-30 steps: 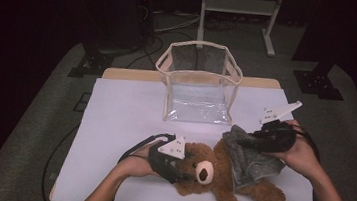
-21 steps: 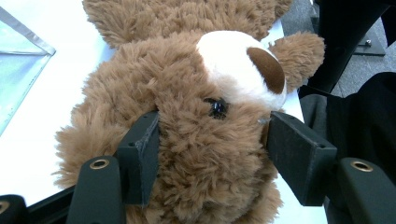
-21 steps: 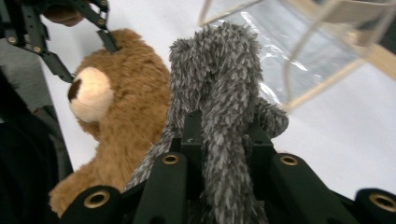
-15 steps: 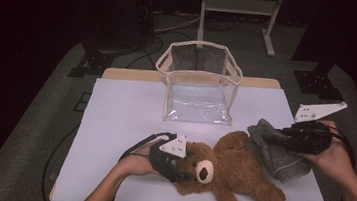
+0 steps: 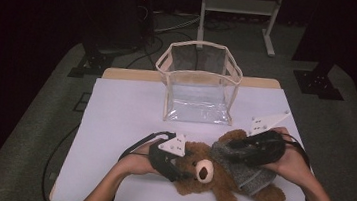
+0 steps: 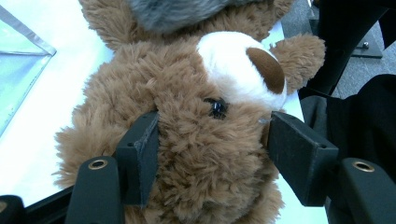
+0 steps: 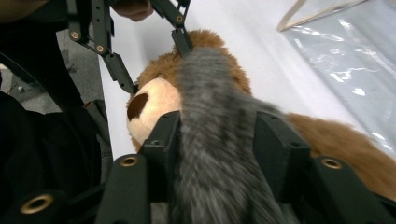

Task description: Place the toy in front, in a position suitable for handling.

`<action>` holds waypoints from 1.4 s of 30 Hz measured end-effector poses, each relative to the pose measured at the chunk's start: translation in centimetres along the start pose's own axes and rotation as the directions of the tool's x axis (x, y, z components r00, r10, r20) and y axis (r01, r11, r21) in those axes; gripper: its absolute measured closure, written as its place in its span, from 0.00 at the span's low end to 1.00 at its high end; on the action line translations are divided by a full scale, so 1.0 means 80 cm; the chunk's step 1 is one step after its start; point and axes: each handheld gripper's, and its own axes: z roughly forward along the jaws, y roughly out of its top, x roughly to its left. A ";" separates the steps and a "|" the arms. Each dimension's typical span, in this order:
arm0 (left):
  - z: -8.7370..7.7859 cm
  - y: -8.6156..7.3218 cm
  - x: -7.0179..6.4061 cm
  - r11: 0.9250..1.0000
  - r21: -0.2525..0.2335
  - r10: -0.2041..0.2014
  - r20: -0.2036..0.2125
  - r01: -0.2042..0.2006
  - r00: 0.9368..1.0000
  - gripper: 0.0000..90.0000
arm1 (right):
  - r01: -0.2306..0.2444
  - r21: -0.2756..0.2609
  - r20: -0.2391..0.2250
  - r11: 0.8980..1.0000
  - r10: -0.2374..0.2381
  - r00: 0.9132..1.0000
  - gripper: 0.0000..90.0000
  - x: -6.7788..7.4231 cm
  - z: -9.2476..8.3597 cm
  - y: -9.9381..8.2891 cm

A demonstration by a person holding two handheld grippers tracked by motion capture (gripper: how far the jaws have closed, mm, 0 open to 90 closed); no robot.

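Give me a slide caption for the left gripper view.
Left tongs clamp a brown teddy bear's head on the white table, grey cloth across its body.

We see the desk point(image 5: 123, 125) lit brightly from above, its white top almost washed out, while the room around it falls into near black. The high view is soft and a little grainy, with weak shadows under the bear point(image 5: 218, 177). In the left gripper view the fur is crisp and the near tongs point(image 6: 210, 154) are sharp, though the white desk top blows out. The right gripper view is blurred on the grey cloth point(image 7: 215, 154), and the bag point(image 7: 345, 60) shows small white glare spots on its clear plastic.
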 end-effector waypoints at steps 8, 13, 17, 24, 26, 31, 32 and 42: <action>0.001 0.001 0.001 1.000 0.002 -0.005 0.002 0.005 1.000 0.39 | -0.011 0.037 0.022 0.999 0.010 1.000 0.52 -0.003 -0.003 -0.018; 0.001 0.000 0.002 1.000 0.005 -0.009 0.003 0.009 1.000 0.39 | 0.018 0.079 0.015 0.997 -0.020 1.000 0.57 -0.002 0.028 -0.020; 0.002 0.000 0.003 1.000 -0.003 -0.010 0.002 0.010 1.000 0.39 | 0.003 0.069 0.018 0.998 -0.004 1.000 0.80 -0.003 0.025 -0.023; -0.005 0.001 0.004 1.000 -0.010 -0.010 -0.015 0.010 1.000 0.39 | -0.038 -0.017 0.083 0.999 0.040 0.996 0.81 -0.026 -0.016 -0.033; -0.011 0.003 0.007 1.000 -0.021 -0.013 -0.027 0.013 1.000 0.39 | -0.070 -0.020 0.085 0.997 0.072 0.994 0.81 -0.037 -0.014 -0.044; -0.027 0.008 0.019 0.998 -0.046 -0.053 -0.057 0.050 0.997 0.27 | -0.097 -0.045 0.018 0.994 0.098 0.995 0.82 -0.037 0.004 -0.063; -0.027 0.008 0.022 0.997 -0.043 -0.068 -0.061 0.065 0.996 0.24 | -0.092 -0.044 0.009 0.995 0.093 0.996 0.83 -0.034 0.005 -0.064; 0.009 -0.001 0.030 0.983 -0.012 -0.183 0.063 0.184 0.981 0.15 | -0.047 -0.032 -0.027 0.998 0.046 0.999 0.84 -0.008 0.008 -0.075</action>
